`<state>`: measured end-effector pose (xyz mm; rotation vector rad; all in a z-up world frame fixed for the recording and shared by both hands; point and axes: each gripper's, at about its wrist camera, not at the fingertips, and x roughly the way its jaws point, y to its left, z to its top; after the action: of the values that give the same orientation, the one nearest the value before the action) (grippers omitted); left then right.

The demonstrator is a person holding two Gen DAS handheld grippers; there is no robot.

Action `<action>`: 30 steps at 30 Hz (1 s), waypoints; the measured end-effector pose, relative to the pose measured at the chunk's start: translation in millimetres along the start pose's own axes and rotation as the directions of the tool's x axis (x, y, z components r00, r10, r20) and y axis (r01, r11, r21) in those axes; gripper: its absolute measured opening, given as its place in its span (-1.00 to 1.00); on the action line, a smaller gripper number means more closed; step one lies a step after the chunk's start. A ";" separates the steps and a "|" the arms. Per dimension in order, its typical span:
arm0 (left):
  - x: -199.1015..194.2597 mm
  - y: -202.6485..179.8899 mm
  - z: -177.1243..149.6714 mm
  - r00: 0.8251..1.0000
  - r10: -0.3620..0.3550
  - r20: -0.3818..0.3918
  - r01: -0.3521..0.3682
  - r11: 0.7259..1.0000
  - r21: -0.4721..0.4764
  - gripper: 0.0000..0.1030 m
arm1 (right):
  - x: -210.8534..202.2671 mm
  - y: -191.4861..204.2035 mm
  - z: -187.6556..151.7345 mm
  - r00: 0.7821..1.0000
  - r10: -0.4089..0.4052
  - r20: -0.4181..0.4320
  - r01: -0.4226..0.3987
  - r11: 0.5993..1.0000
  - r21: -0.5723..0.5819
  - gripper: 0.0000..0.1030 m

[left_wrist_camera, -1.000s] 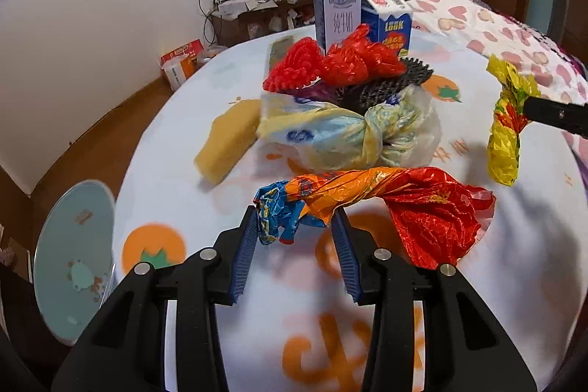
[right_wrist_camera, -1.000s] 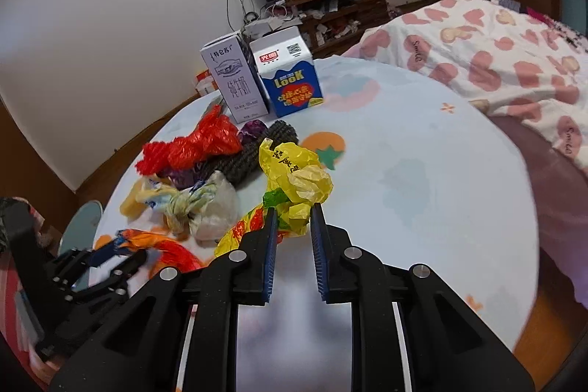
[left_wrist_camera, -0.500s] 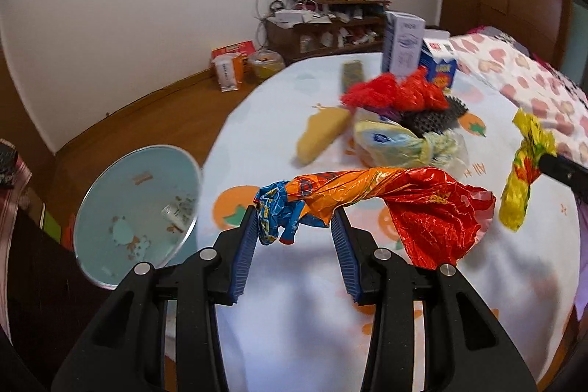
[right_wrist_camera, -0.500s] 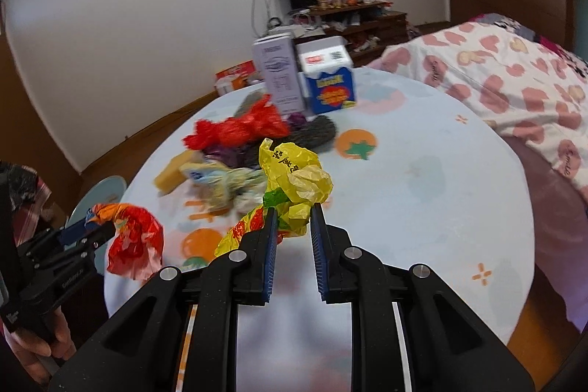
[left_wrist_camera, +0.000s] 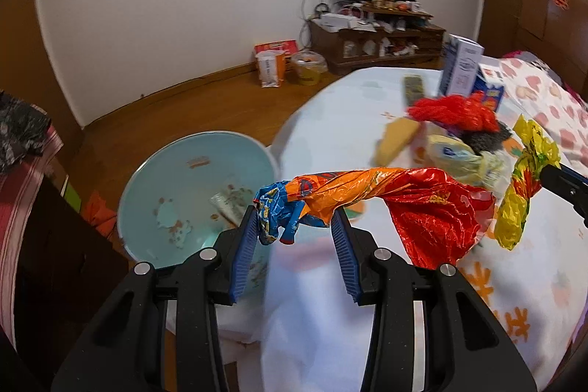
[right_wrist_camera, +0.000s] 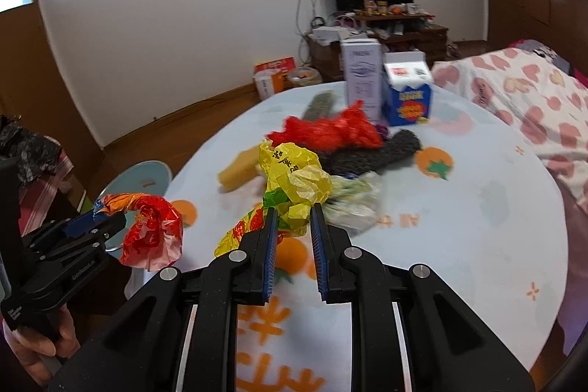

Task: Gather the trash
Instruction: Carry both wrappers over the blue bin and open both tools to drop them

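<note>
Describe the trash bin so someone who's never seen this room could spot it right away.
Start at the round table with the orange-print cloth, then look down to the wooden floor beside its edge. The trash bin stands there: a round, pale blue, open-topped container with scraps inside, the only blue tub on the floor.

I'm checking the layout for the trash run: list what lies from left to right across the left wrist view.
Light blue bin → orange and red wrapper held in the left tongs → yellow wrapper in the right tongs.
</note>
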<state>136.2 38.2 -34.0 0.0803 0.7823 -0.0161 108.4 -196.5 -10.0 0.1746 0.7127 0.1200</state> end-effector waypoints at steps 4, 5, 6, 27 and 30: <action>1.0 20.8 1.0 1.000 0.029 -0.001 -0.029 0.999 -0.038 -0.20 | 7.5 17.5 4.2 1.000 0.020 -0.003 -0.020 1.000 -0.021 -0.63; 1.2 24.5 1.0 0.999 0.037 -0.001 -0.037 0.998 -0.043 -0.20 | 9.9 23.3 5.5 1.000 0.027 -0.004 -0.027 0.999 -0.029 -0.63; 1.7 30.1 1.2 0.999 0.053 0.000 -0.053 0.997 -0.050 -0.20 | 11.5 26.4 6.1 1.000 0.030 -0.005 -0.030 0.999 -0.034 -0.63; 9.8 117.4 4.8 0.980 0.199 -0.017 -0.198 0.961 -0.194 -0.20 | 54.3 123.8 19.2 0.989 0.141 -0.050 -0.147 0.977 -0.156 -0.63; 10.1 130.8 4.8 0.976 0.216 -0.020 -0.216 0.951 -0.221 -0.20 | 63.6 135.9 20.2 0.986 0.152 -0.065 -0.160 0.974 -0.163 -0.63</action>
<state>152.5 168.4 -29.1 -0.0472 0.7633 0.2792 162.6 -55.2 -8.5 0.0664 0.7368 0.3348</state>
